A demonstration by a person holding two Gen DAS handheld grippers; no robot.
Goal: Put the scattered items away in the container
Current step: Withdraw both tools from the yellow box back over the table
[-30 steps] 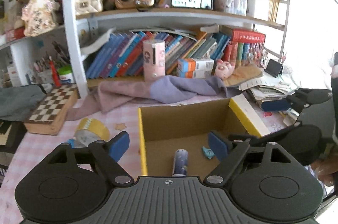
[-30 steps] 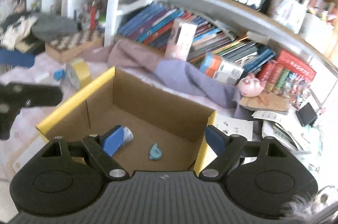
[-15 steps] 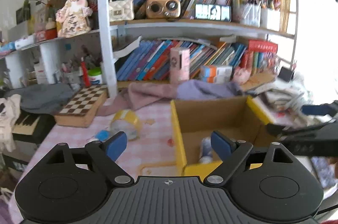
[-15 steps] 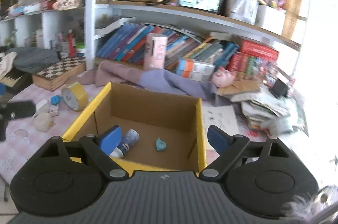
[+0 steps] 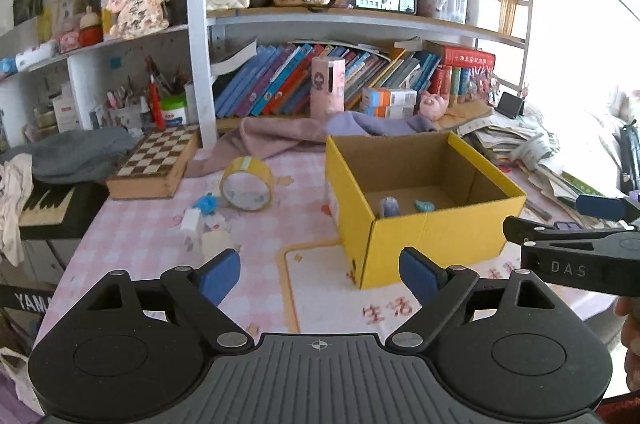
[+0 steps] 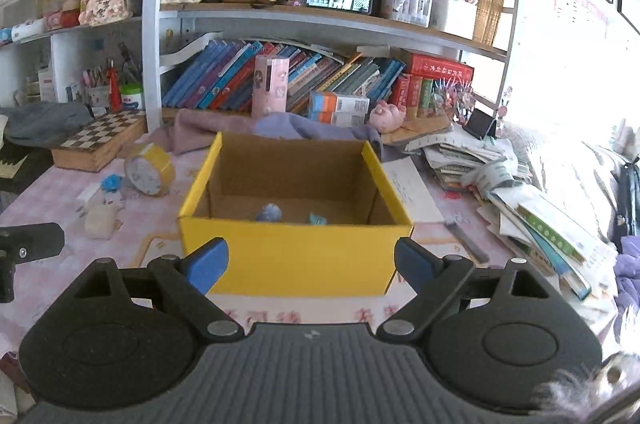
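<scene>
Holding both grippers spread and empty, we face the yellow box, which already contains a small bottle and a blue scrap. The remaining clutter, including the tape roll, lies left of the box, ahead of our left gripper. Our right gripper faces the box, so we judge the left nearer.
</scene>
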